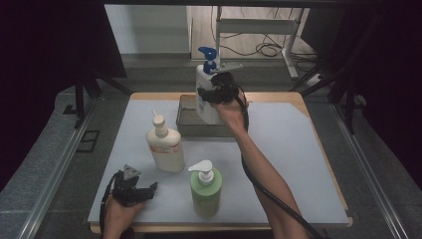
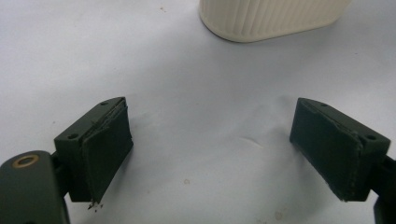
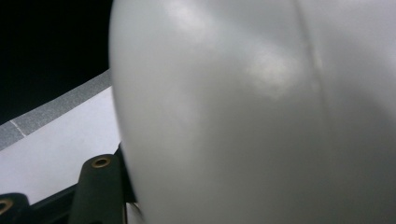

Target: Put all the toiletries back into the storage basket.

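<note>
Right tool (image 1: 211, 94) holds white pump bottle (image 1: 205, 99) seemingly over grey tray (image 1: 186, 122).

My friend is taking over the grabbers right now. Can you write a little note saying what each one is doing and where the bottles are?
Right gripper: shut on the white bottle with the blue pump, held over the grey tray at the far side of the table.
Left gripper: open, holding nothing, low at the near left of the table.
Cream bottle: standing on the table, left of middle.
Green bottle with white pump: standing at the near edge.
Done: the blue-pump bottle is gripped.
Left: it probably goes down in the tray; the other two bottles are untouched.
</note>
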